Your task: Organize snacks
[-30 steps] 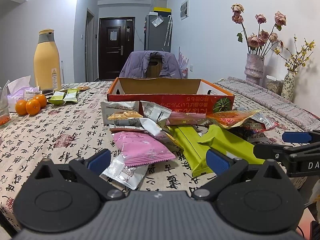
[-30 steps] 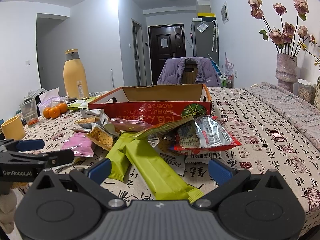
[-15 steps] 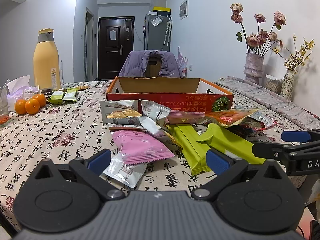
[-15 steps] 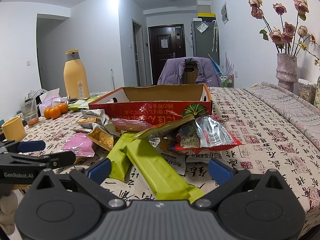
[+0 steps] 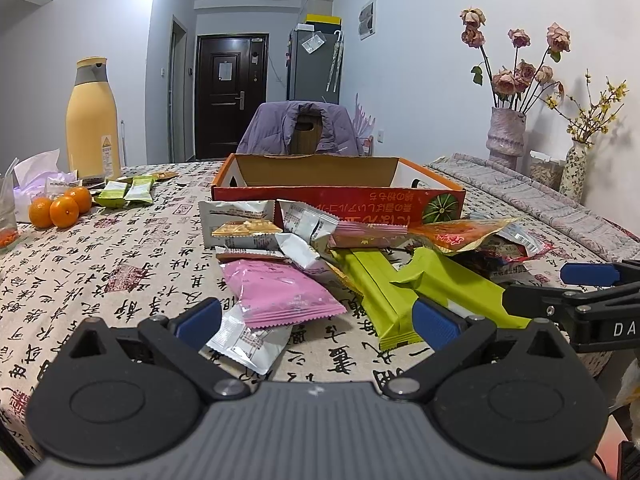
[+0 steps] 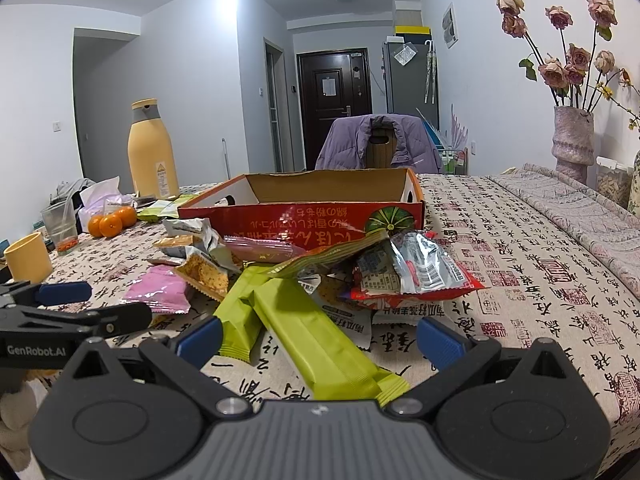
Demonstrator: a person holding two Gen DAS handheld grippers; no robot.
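Hovering low over a desk (image 5: 120, 248) draped in a calligraphy-print cloth, the left tool (image 5: 316, 316) and the right tool (image 6: 318, 334) both stand released, jaws spread wide and holding nothing, as the sorting of a heap of snack packets appears to be at its opening step. The loose pile, among it a flat pink foil packet (image 5: 280, 294), two long lime-green wrapped bars (image 6: 312, 336) and a crinkled red-and-silver bag (image 6: 416, 272), lies on the cloth just in front of an open red cardboard box (image 5: 340, 200) printed with a pumpkin, whose visible interior looks bare. The left tool sits nearest the pink packet, the right nearest the green bars. The next move likely calls for lowering one tool so its fingers straddle a single wrapper's edge, closing gently on the slippery film, then carrying it over the box's near wall without dragging neighbouring packets along.
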